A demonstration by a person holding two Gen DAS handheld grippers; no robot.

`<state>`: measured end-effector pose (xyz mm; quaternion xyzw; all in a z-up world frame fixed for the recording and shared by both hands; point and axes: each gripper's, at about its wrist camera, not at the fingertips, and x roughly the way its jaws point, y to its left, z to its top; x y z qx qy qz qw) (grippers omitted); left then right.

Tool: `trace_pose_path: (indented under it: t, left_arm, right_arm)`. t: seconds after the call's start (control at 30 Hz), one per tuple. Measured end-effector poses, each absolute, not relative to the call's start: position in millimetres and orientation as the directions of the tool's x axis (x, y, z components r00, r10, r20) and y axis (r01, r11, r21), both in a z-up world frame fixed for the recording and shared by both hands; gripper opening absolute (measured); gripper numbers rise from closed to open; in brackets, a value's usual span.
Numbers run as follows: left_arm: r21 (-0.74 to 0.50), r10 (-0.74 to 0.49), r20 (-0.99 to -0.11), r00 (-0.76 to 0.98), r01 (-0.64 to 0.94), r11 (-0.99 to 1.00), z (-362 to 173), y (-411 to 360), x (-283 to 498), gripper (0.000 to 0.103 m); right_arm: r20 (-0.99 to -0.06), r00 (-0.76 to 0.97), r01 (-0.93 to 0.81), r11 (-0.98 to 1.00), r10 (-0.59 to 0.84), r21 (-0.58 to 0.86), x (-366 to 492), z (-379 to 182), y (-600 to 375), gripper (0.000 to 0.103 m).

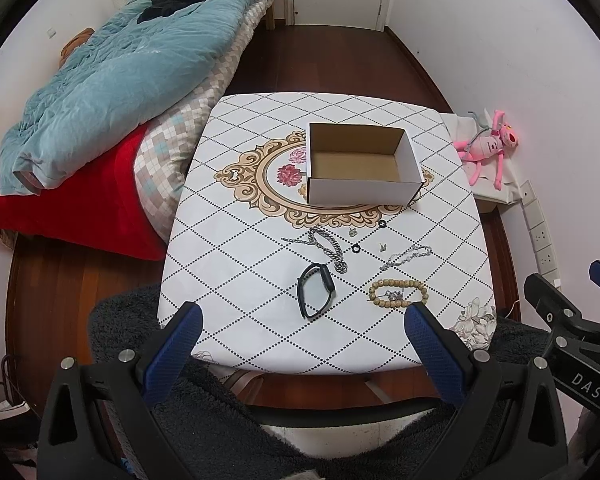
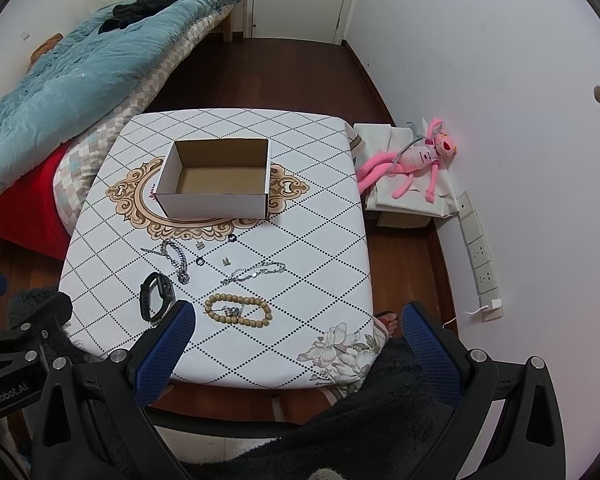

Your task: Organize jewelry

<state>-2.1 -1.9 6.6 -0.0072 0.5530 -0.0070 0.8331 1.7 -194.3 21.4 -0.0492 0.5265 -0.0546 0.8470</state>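
Observation:
An open, empty cardboard box (image 1: 362, 164) (image 2: 216, 182) stands on the patterned table (image 1: 236, 248) (image 2: 320, 240). In front of it lie a thick silver chain (image 1: 332, 248) (image 2: 178, 260), a thin silver bracelet (image 1: 406, 257) (image 2: 256, 272), a wooden bead bracelet (image 1: 398, 291) (image 2: 238, 310), a black watch band (image 1: 316, 290) (image 2: 156, 296), two small black rings (image 1: 356, 248) (image 2: 233, 238) and small earrings (image 1: 383, 246) (image 2: 227, 261). My left gripper (image 1: 302, 312) is open and empty at the table's near edge. My right gripper (image 2: 298, 312) is open and empty, also at the near edge.
A bed with a teal quilt (image 1: 112, 76) (image 2: 60, 76) and red blanket stands left of the table. A pink plush toy (image 1: 486, 148) (image 2: 412, 164) lies on a white bag at the right wall. A power strip (image 2: 480, 256) runs along that wall. A dark fleece covers my lap.

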Motion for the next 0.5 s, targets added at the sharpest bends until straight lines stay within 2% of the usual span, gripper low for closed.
trace_pose_path:
  t: [0.5]
  left_arm:
    - [-0.021,-0.022,-0.919,0.393,0.007,1.0,9.0,1.9,-3.4,0.103]
  right_arm:
    - [-0.886,0.44,0.043,0.989,-0.146,-0.142,1.3,22.0,-192.1,0.103]
